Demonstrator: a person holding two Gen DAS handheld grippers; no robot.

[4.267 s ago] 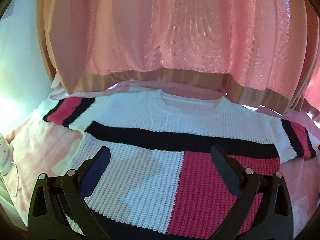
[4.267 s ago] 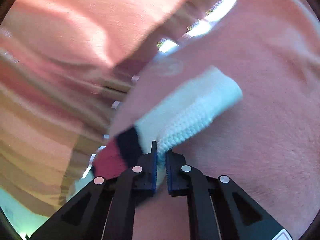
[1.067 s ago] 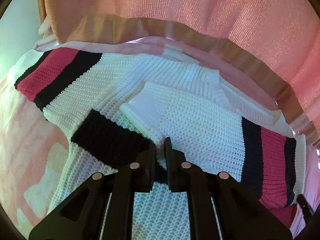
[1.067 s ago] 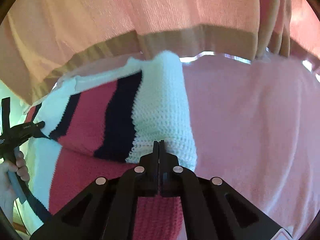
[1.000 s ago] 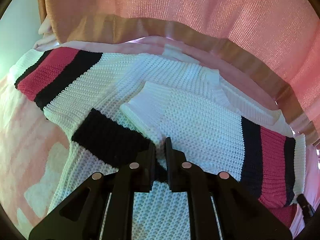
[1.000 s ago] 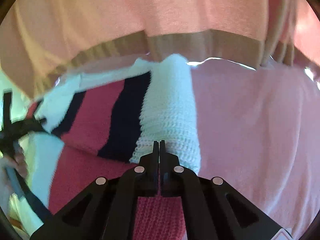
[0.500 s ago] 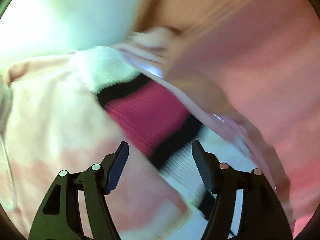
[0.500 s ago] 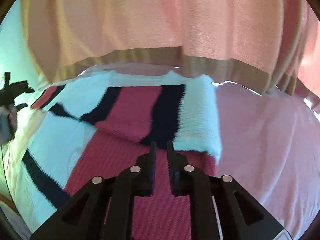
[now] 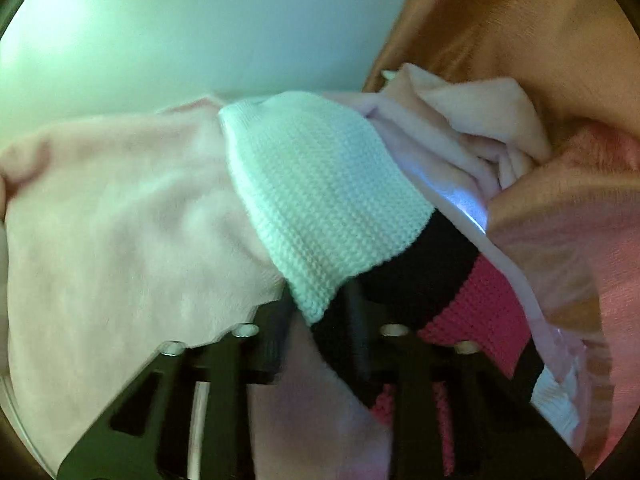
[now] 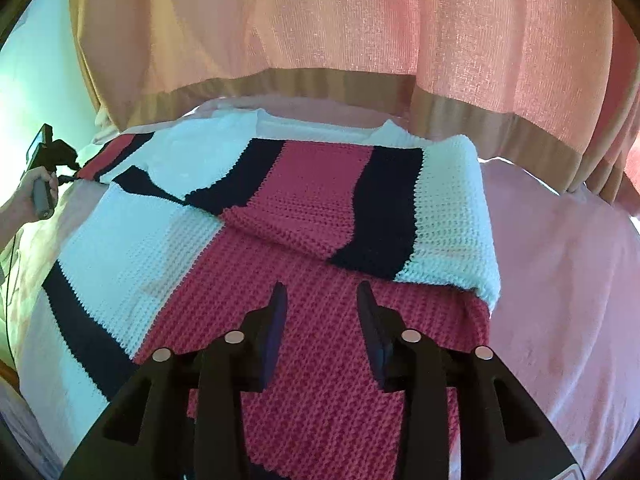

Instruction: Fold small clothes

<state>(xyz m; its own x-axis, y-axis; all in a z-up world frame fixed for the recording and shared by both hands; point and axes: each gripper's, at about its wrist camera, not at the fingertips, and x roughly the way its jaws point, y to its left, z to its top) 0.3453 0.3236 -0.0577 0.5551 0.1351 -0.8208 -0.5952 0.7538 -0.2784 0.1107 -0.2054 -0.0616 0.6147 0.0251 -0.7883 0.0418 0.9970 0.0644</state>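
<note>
A knit sweater (image 10: pixel 280 248) in white, black and pink blocks lies on a pink blanket. Its right sleeve (image 10: pixel 384 208) is folded in across the chest. My right gripper (image 10: pixel 322 300) is open and empty, hovering over the pink front panel. In the left wrist view the left sleeve's white cuff (image 9: pixel 320 208) with its black and pink bands sits between the fingers of my left gripper (image 9: pixel 320 312), which is partly closed around the cuff's corner. The left gripper also shows in the right wrist view (image 10: pixel 48 160) at the far left, held in a hand.
A pink curtain with a tan hem (image 10: pixel 360 88) hangs close behind the sweater. A pale wall (image 9: pixel 200 32) stands at the left. The pink blanket (image 10: pixel 560 280) spreads to the right, and bunches near the curtain (image 9: pixel 480 120).
My right gripper let go of the folded right sleeve, opened and drew back. My left gripper released the sweater's middle, swung left to the other sleeve and is closing on its cuff.
</note>
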